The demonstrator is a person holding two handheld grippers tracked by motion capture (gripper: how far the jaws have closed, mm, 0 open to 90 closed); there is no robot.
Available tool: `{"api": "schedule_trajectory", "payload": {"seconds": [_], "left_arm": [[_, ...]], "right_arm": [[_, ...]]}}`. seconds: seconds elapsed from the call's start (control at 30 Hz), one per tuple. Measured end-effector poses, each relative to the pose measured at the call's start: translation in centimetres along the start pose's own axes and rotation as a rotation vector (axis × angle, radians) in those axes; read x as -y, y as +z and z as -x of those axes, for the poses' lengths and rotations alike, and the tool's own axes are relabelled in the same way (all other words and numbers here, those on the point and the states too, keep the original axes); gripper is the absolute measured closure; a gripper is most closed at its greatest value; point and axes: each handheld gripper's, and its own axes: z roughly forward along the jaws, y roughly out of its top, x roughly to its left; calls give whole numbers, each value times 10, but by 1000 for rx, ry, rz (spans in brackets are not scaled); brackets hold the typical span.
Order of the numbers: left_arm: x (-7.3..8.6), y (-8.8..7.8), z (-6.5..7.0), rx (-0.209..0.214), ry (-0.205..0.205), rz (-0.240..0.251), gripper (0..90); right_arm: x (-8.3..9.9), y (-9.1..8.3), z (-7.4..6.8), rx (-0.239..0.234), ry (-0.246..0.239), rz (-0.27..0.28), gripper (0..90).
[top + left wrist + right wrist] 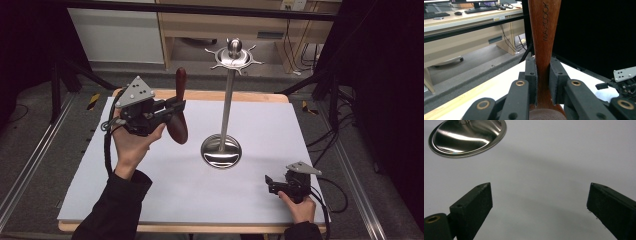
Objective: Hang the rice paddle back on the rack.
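A dark wooden spoon (pixel 179 107) stands upright in the air over the left part of the table, handle up and bowl down. My left gripper (pixel 176 106) is shut on its handle; in the left gripper view the two pads (pixel 532 80) press on the handle (pixel 543 42), which bears the word MAXCOOK. A steel utensil stand (pixel 227 100) with a round base (pixel 221 151) and a hooked top ring rises at the table's middle. My right gripper (pixel 271 184) rests low at the front right, open, with nothing between its jaws (pixel 539 205).
A white sheet (pixel 260 130) covers the wooden table. The stand's base (pixel 466 136) lies ahead of the right gripper. Black frame bars and cables run around the table, with desks and a cabinet behind.
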Motion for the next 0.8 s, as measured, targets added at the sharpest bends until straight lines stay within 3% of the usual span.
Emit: {"api": "schedule_trajectory", "payload": {"seconds": [0.23,0.27,0.33,0.8], "left_arm": [[-7,9,4,7,13,-7,781],[-9,12,3,0,33,6,781],[-10,13,6,11,16,-7,782],[-16,29,10,18,19,-22,782]], "right_arm": [[0,0,1,-2,-3,1,67],[0,0,1,-2,-3,2,67],[0,0,1,-2,-3,3,67],[0,0,1,-11,5,3,66]]}}
